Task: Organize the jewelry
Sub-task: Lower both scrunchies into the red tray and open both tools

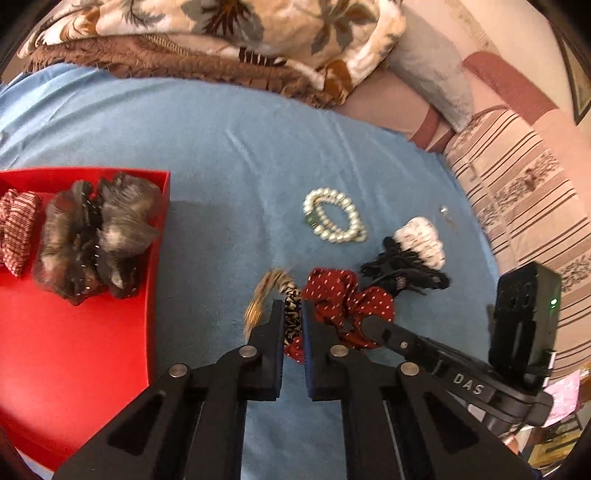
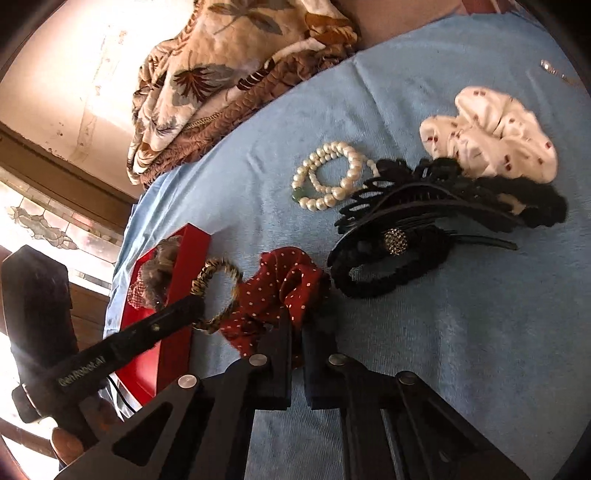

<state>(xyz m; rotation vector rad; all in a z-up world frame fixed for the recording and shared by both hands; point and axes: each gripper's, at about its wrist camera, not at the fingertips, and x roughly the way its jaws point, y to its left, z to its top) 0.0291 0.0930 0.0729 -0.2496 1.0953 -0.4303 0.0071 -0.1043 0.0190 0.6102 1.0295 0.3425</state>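
Observation:
My left gripper [image 1: 291, 310] is shut on a black-and-cream patterned hair tie [image 1: 292, 317] lying on the blue blanket [image 1: 221, 155]; the right wrist view shows the same tie as a ring [image 2: 218, 295] at that gripper's tip [image 2: 197, 306]. Right beside it, my right gripper [image 2: 297, 325] is shut on a dark red polka-dot scrunchie [image 2: 280, 288], whose folds [image 1: 347, 295] it pinches from the right [image 1: 354, 326]. The two ties touch each other. A red box [image 1: 74, 369] at the left holds a brown furry scrunchie [image 1: 92, 236] and a red checked one [image 1: 16, 229].
Beyond the grippers lie a pearl bracelet [image 1: 334, 218], a white scrunchie [image 1: 421, 236], a black claw clip [image 2: 424, 206] on a black scrunchie [image 2: 388, 273], and a small silver piece [image 1: 445, 212]. A folded floral quilt [image 1: 258, 33] borders the blanket's far edge.

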